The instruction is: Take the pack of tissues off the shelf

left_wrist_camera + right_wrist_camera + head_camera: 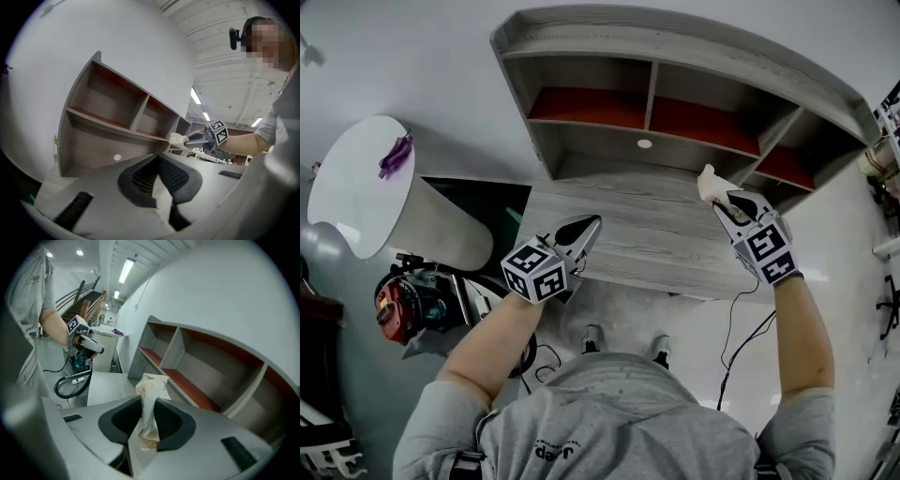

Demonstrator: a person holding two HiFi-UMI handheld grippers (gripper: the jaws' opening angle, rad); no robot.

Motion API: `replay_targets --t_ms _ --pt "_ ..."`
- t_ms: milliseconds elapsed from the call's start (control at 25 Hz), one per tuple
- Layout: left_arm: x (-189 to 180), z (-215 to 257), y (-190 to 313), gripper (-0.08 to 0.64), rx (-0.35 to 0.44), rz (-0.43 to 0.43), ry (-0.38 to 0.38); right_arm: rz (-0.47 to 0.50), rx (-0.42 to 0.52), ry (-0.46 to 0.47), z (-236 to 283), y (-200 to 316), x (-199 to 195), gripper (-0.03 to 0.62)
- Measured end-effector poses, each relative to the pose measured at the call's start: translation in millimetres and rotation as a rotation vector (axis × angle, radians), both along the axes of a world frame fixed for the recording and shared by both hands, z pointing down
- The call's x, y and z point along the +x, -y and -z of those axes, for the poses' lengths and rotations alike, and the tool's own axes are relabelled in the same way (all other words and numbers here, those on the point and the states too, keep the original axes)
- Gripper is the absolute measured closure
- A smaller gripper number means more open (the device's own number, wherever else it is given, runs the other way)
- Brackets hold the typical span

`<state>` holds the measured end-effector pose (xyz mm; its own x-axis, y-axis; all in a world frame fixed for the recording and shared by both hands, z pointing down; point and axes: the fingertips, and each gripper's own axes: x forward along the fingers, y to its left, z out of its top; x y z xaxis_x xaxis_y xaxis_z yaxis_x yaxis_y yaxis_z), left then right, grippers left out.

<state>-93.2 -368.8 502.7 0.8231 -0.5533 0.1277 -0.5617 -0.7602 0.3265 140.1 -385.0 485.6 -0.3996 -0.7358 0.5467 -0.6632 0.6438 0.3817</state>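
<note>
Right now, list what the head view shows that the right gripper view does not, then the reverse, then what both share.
Head view only: the person's shoes on the floor, and the marker cube on the right gripper.
Right gripper view only: a close look at that gripper's jaws pinching the crumpled pack of tissues, and a ceiling light strip.
Both: the grey shelf unit with red shelf boards, the pack of tissues and the left gripper.

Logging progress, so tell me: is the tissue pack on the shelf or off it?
Off: the right hand-held gripper grips the tissue pack, in front of the shelf.
</note>
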Motion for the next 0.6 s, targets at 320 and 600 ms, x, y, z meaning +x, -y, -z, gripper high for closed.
replay_targets --t_ms 320,600 --pt "42.7 -71.2 -5.5 0.548 -0.089 0.043 0.031 0.014 -0.059 -0.007 -99.3 3.3 10.7 0.479" --pt "51.3 -130.2 0.4 0.548 -0.179 0.047 0.078 0.024 -0.093 -0.040 -171.0 19.8 0.9 0.479"
